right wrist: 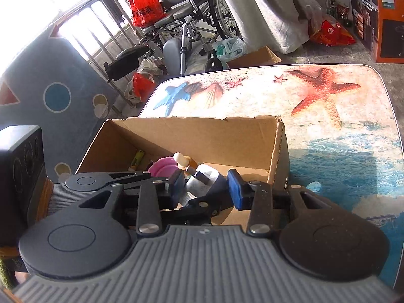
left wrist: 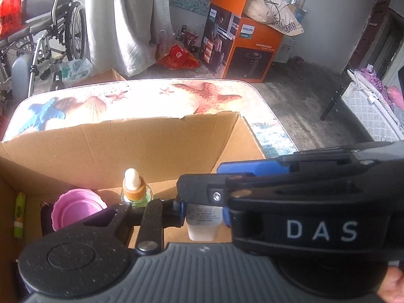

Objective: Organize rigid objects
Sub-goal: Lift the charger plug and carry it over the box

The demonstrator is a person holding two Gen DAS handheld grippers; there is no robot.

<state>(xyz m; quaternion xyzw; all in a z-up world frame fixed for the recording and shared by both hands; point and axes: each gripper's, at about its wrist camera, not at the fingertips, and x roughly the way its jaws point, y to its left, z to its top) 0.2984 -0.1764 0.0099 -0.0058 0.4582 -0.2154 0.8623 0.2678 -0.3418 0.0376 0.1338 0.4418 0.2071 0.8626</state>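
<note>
Left tool (left wrist: 204, 207) pinching white plastic bottle (left wrist: 203, 223) over brown cardboard box (left wrist: 126, 149); right tool (right wrist: 205, 189) spread, empty, crowding in; tools may collide, knocking bottle loose.

An open cardboard box (left wrist: 131, 149) is seen on a table (left wrist: 141, 98) printed with starfish and shells. Inside are a pink cup (left wrist: 75, 208), a dropper bottle (left wrist: 135, 188), a green tube (left wrist: 19, 214) and a white bottle (left wrist: 204, 223), the last gripped by the left gripper (left wrist: 202, 208). The right gripper (left wrist: 252, 170) crosses above it.
</note>
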